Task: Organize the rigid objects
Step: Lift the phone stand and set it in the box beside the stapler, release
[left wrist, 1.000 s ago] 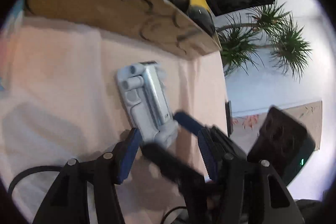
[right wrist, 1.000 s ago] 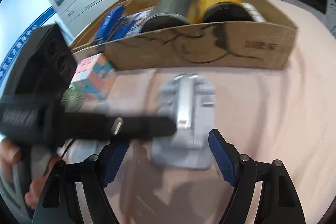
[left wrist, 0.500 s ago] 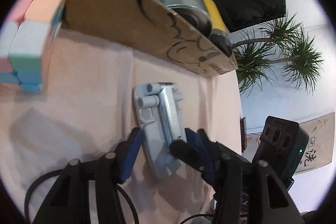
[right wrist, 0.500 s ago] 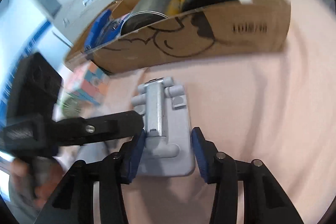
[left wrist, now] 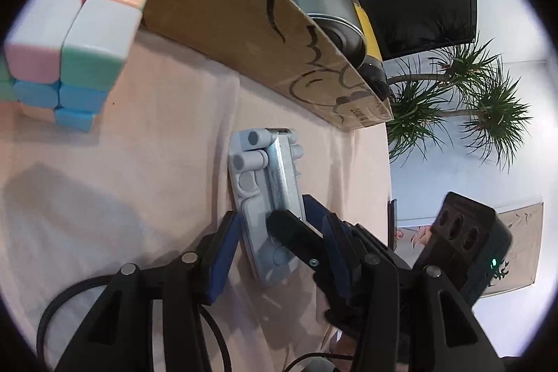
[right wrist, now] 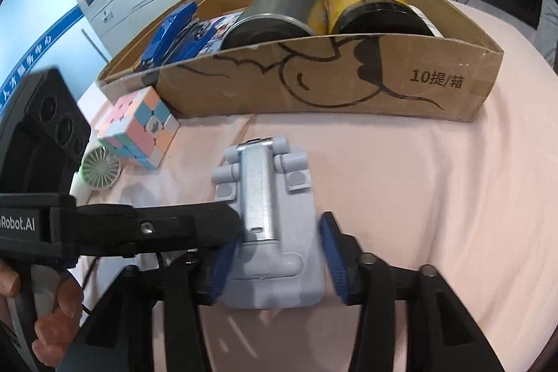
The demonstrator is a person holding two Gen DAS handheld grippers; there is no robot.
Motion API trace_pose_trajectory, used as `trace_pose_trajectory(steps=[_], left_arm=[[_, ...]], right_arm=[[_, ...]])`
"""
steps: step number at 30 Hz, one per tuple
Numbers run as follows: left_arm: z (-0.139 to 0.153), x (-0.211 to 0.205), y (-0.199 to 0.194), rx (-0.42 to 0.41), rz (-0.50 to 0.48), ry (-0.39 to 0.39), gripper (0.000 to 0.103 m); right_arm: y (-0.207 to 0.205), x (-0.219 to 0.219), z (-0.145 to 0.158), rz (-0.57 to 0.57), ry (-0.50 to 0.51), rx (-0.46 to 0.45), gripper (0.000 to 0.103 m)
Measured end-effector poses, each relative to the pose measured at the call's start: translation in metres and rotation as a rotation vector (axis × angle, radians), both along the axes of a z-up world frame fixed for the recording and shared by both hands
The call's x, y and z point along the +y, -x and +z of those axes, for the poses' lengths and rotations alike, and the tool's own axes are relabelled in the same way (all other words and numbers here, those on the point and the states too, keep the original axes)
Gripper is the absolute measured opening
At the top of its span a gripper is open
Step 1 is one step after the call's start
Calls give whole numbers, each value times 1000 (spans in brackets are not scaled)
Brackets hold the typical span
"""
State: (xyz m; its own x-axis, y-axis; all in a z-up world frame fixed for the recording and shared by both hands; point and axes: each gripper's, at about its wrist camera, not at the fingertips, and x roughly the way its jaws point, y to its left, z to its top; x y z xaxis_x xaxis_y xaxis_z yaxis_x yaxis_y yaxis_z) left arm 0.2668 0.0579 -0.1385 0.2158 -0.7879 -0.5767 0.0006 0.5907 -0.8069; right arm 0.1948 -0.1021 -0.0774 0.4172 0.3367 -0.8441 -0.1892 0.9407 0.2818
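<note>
A pale grey folding phone stand with a metal centre bar lies flat on the pink cloth in front of the cardboard box. My right gripper has its blue pads on both sides of the stand's near end, closed onto it. In the left wrist view the stand sits between the left gripper's blue fingers, which stand a little apart from it. The other gripper's black finger crosses over the stand's near end.
The box holds a silver can, a yellow can and blue packages. A pastel puzzle cube and a small white fan sit left of the stand. A plant stands beyond the table edge.
Both grippers have moved in over the stand. The right gripper's pads have closed from wide open onto the stand's near end. The left gripper's fingers have narrowed around it.
</note>
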Motion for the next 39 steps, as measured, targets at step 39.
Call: trace_pose_trajectory(steps=[39], left_arm=[[109,61,-94,-179,81,-283,62]], right_arm=[[-127,72,54,-45,-226,-42,45]])
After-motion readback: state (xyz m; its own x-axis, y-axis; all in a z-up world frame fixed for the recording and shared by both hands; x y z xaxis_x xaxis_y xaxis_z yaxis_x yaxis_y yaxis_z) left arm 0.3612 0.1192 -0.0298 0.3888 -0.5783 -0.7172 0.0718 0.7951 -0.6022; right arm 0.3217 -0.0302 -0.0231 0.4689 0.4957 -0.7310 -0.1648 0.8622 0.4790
